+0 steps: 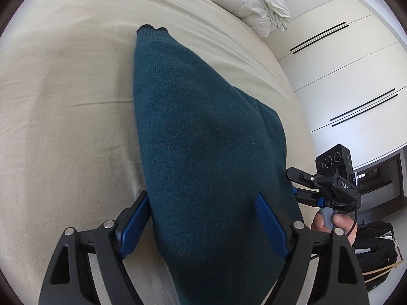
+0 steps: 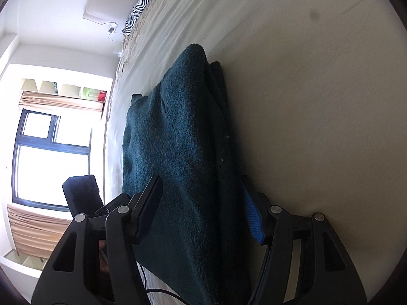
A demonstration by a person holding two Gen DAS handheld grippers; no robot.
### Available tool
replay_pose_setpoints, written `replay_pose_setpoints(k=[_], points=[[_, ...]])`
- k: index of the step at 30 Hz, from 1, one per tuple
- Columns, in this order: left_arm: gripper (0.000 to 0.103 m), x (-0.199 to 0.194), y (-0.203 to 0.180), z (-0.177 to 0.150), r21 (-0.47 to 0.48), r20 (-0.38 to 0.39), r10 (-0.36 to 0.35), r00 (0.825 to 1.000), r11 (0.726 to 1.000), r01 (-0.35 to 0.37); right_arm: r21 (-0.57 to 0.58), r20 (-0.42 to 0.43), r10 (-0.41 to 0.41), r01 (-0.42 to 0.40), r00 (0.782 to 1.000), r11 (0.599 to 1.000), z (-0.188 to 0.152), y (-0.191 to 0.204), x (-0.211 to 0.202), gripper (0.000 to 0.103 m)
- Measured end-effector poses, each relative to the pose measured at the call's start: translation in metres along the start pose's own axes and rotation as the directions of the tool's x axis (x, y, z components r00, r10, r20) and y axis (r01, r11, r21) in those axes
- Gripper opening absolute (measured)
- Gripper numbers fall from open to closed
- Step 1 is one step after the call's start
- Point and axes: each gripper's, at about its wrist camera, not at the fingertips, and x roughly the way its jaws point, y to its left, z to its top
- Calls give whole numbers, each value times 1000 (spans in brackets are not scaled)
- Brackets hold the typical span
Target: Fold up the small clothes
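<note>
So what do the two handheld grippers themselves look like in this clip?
Both are black plastic frames with silver pivot pins and ribbed blue finger pads. The left gripper shows both blue pads; the right gripper shows one blue pad and one dark finger back. Seen from the left wrist, the right unit carries white "DAS" lettering, a black camera block and a thin black cable.

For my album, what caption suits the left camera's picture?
Open jaws straddle a teal knitted garment lying on a beige bed.

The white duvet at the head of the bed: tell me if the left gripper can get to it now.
Probably not yet. The left gripper straddles the teal sweater, and the duvet lies far across the bed.
</note>
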Motion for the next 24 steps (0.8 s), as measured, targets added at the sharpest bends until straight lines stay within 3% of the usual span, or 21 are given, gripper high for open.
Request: replay_pose_setpoints(k=[7,9,13,17,21,24], points=[[69,6,-6,1,30,-9,60,998,998,-60,-96,-29,-77,74,997,993,-5,23,11,57],[62,6,-5,3,24,-11,65,998,998,-64,-119,-26,-128,124,991,985,-13,27,7,39],[49,1,-10,3,27,3,88,996,996,-88,-171,24,-218,219,976,961,-17,43,1,27],[43,-19,-24,-3,49,27,113,993,992,-114,-263,105,-325,341,940,902,-38,80,-10,22],[42,-57,-39,-17,95,64,125,990,987,-131,-314,143,-326,355,935,881,-67,112,-28,22],[42,-92,-43,-38,115,77,123,989,985,-131,-331,144,-289,321,946,887,-98,130,-38,22]])
